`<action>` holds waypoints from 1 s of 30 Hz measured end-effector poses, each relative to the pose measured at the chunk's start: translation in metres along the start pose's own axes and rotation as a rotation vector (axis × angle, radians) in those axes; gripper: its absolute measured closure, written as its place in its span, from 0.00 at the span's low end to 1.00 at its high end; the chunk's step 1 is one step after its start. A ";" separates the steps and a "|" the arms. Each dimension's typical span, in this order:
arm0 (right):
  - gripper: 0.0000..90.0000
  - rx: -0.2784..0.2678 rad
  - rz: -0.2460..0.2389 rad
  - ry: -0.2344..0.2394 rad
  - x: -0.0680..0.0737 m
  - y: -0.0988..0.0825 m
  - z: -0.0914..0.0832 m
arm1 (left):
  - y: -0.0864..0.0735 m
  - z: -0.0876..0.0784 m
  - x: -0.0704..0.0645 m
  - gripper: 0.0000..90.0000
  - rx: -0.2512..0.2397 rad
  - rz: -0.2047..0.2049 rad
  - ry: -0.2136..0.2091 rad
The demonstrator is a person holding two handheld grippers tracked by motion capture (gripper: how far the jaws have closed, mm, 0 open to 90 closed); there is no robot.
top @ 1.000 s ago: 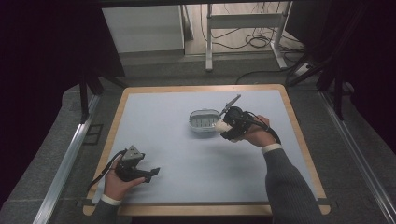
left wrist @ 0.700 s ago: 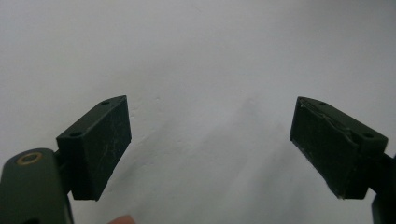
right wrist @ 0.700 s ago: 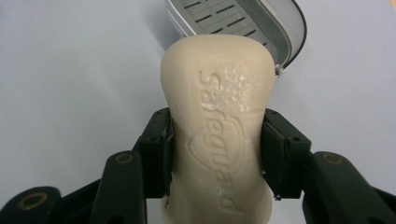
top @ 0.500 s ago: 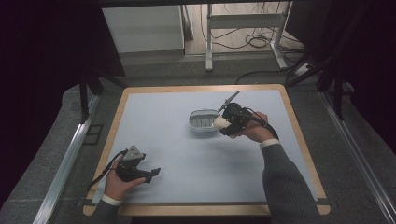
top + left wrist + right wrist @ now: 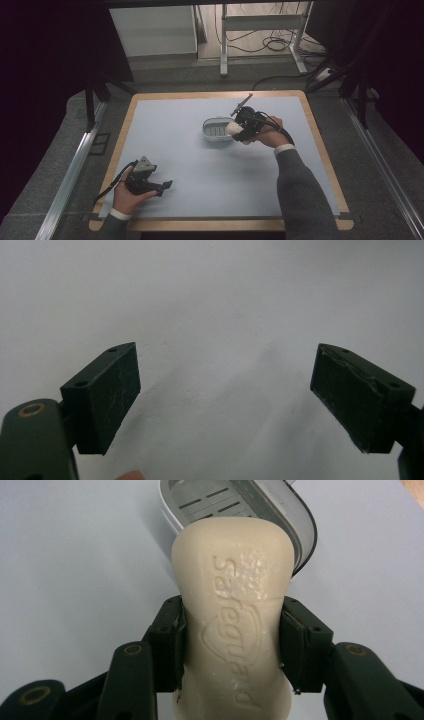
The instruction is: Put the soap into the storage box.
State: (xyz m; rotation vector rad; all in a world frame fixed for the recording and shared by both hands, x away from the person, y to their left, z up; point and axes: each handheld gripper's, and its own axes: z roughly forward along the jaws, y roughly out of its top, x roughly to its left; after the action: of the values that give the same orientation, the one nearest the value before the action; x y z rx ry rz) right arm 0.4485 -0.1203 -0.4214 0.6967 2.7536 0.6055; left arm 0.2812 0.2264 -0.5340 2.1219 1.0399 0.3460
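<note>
A cream bar of soap (image 5: 232, 615) with raised lettering is clamped between the two jaws of my right gripper (image 5: 231, 640). In the high view that gripper (image 5: 239, 129) holds the soap (image 5: 233, 128) at the right rim of a grey oval soap dish (image 5: 215, 130) near the table's middle. The dish's slotted inside (image 5: 210, 497) lies just beyond the soap's far end. My left gripper (image 5: 165, 186) rests low near the front left of the table, jaws wide apart. Between its pads (image 5: 102, 395) there is only bare mat.
A pale blue mat (image 5: 200, 170) covers the wooden table (image 5: 210, 224). Beyond the far edge stand a white cabinet (image 5: 152, 30), a metal desk frame (image 5: 260, 22) and loose cables (image 5: 272, 45) on the floor. Grey rails (image 5: 67, 175) run along both sides.
My right gripper has shifted slightly left with the soap, closer over the dish's right rim. The left gripper has stayed in place.
</note>
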 end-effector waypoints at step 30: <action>0.55 0.015 -0.041 -0.009 -0.009 0.022 0.011 | 0.000 -0.002 0.001 0.14 -0.002 0.002 0.005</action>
State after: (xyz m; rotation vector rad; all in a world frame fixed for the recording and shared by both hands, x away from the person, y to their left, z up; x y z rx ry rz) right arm 0.4684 -0.1036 -0.4203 0.6434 2.7592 0.5722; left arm 0.2809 0.2281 -0.5326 2.1212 1.0395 0.3534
